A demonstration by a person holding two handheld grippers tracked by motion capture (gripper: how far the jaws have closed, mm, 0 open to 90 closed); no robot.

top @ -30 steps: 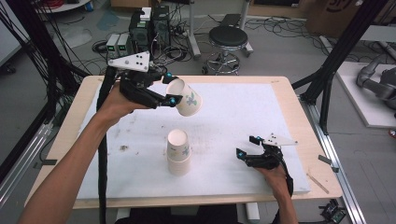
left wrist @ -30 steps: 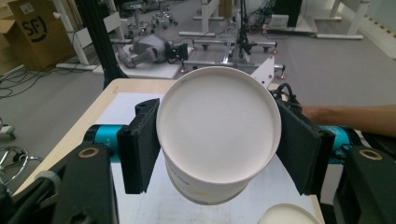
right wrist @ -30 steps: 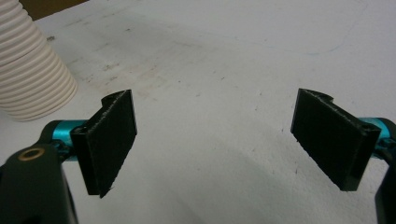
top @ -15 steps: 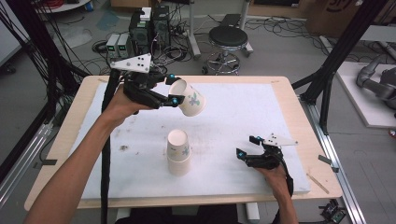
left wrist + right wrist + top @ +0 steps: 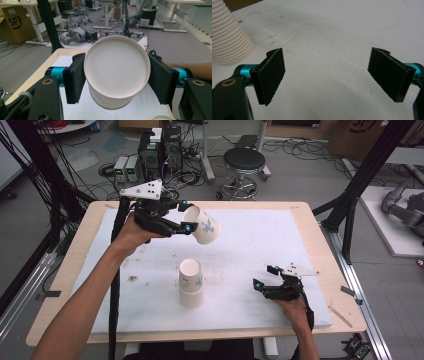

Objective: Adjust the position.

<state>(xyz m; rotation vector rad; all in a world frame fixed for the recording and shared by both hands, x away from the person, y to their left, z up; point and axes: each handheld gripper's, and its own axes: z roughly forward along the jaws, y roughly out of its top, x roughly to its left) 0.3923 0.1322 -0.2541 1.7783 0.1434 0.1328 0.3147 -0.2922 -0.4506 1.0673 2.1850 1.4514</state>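
Observation:
My left gripper (image 5: 187, 215) is shut on a white paper cup with a flower print (image 5: 206, 228) and holds it tilted on its side in the air over the far left of the white mat. In the left gripper view the cup's (image 5: 117, 72) wide round end faces the camera, with the two black pads pressed on its sides and the gripper (image 5: 116, 75) around it. A stack of two paper cups (image 5: 191, 282) stands on the mat below and nearer. My right gripper (image 5: 264, 277) rests low at the right, open with nothing between its pads (image 5: 272, 75); the gripper (image 5: 327, 75) faces bare mat.
A ribbed white cup (image 5: 229, 37) stands to the left of the right gripper's jaws. The white mat (image 5: 250, 240) covers the wooden table (image 5: 320, 245). Black frame posts stand at both sides, and a stool (image 5: 245, 162) and electronics sit beyond the far edge.
The left gripper and its cup have drifted slightly to the right. The right gripper and the cup stack have stayed in place.

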